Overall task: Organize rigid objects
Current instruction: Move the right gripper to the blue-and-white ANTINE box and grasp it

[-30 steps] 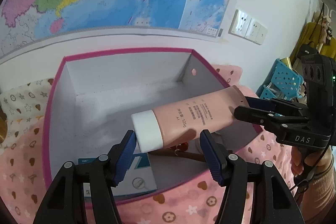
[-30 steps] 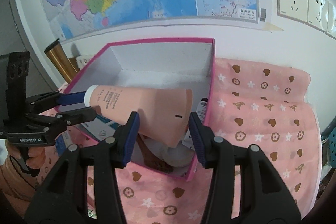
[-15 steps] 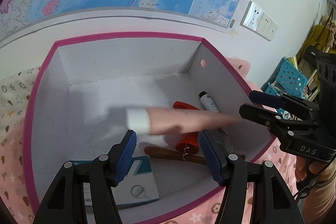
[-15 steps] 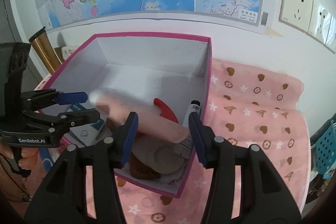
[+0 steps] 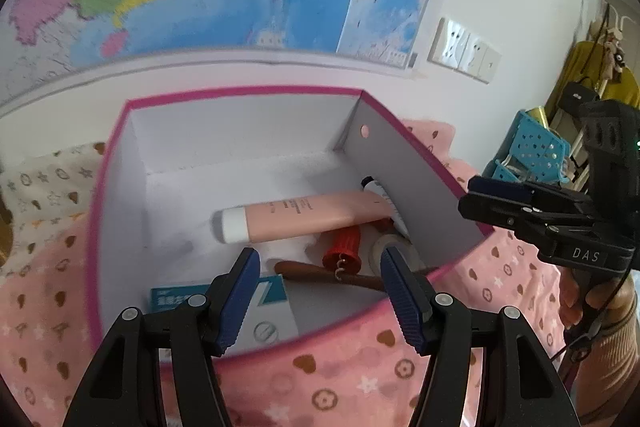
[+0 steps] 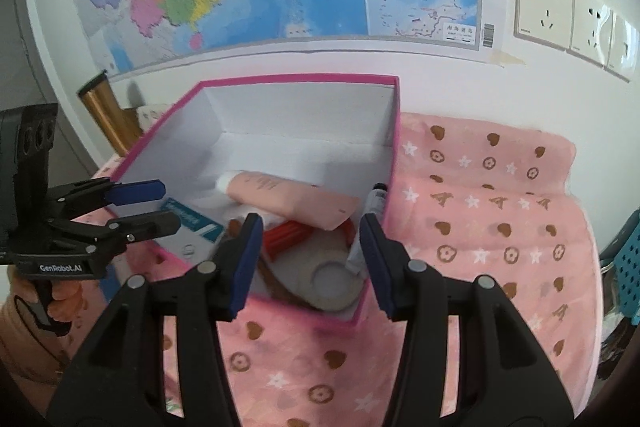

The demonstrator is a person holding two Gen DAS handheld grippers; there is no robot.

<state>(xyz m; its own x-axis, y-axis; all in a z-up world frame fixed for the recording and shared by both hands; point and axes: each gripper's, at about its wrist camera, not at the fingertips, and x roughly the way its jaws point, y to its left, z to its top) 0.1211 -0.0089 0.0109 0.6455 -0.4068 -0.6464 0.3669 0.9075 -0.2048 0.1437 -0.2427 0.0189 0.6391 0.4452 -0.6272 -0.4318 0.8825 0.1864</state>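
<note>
A pink tube (image 5: 296, 221) with a white cap lies on its side inside the pink-rimmed white box (image 5: 240, 95), resting across a red corkscrew (image 5: 344, 247). The right wrist view shows the same tube (image 6: 296, 199) on the floor of the box (image 6: 300, 79). My left gripper (image 5: 320, 267) hovers open over the box's near wall with nothing between its fingers. My right gripper (image 6: 311, 231) is open too, above the box's near corner, and holds nothing. Each gripper shows in the other's view: right gripper (image 5: 470, 197), left gripper (image 6: 166, 205).
The box also holds a blue-and-white carton (image 5: 272, 311), a brown wooden stick (image 5: 320, 273), a tape roll (image 6: 332, 279) and a small black-capped tube (image 6: 372, 211). It stands on pink patterned cloth (image 6: 480, 227). A gold flask (image 6: 104, 111) is left, a blue basket (image 5: 532, 147) right.
The pink tube, earlier up between both grippers above the box, has fallen and now lies on the things in the box. Both grippers stay as wide as before.
</note>
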